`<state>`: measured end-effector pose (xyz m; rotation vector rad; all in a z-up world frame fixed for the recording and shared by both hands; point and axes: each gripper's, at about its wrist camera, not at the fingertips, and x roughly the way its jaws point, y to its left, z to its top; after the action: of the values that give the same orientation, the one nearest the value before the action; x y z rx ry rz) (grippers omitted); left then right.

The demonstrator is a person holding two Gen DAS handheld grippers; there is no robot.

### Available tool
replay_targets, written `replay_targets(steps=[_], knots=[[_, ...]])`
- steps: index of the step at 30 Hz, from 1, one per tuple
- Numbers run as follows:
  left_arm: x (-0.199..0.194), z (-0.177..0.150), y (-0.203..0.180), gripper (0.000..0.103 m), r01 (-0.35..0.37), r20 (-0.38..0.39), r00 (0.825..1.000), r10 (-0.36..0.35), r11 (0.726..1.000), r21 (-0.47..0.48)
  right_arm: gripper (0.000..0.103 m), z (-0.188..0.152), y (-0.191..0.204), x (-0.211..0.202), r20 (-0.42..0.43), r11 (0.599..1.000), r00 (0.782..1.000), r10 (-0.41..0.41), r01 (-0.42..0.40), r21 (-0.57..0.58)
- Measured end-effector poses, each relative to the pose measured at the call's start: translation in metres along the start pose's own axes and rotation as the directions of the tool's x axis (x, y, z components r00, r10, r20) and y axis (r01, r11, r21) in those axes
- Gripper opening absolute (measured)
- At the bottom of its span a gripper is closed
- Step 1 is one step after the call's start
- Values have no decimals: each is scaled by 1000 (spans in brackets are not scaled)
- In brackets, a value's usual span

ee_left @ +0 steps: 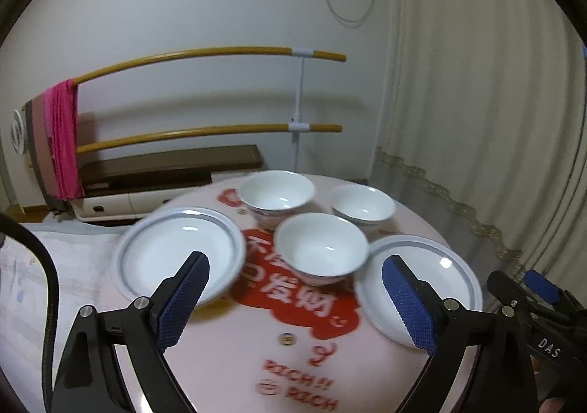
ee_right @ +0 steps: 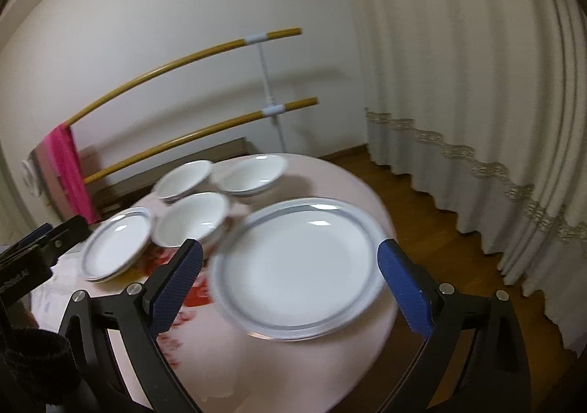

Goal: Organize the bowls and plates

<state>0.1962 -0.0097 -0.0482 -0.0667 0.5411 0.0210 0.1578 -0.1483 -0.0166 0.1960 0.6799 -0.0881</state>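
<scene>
Two white plates with grey rims and three white bowls sit on a round pink table (ee_left: 234, 347). In the left wrist view the left plate (ee_left: 176, 251) lies at left, the right plate (ee_left: 436, 277) at right, the near bowl (ee_left: 321, 248) between them, two more bowls (ee_left: 277, 193) (ee_left: 363, 205) behind. My left gripper (ee_left: 295, 264) hangs open above the table, nothing between its blue pads. In the right wrist view my right gripper (ee_right: 290, 255) stands open over the right plate (ee_right: 297, 266), without touching it. The left plate (ee_right: 117, 244) and bowls (ee_right: 192, 216) lie beyond.
A drying rack with wooden bars (ee_left: 205, 130) and a pink cloth (ee_left: 62, 141) stands behind the table. Cream curtains (ee_right: 477, 101) hang at right over a wooden floor (ee_right: 433, 215). The right gripper's body (ee_left: 543, 303) shows at the left wrist view's right edge.
</scene>
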Motion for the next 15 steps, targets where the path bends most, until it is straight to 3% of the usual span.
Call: replay_targets(steps=[13, 15], knots=[[100, 0, -44, 93, 29, -168, 985, -37, 998, -50, 97, -10, -74, 67, -114, 994, 989, -90, 96, 43], [119, -4, -52, 93, 25, -187, 982, -33, 999, -48, 91, -12, -84, 75, -119, 994, 988, -96, 102, 49]])
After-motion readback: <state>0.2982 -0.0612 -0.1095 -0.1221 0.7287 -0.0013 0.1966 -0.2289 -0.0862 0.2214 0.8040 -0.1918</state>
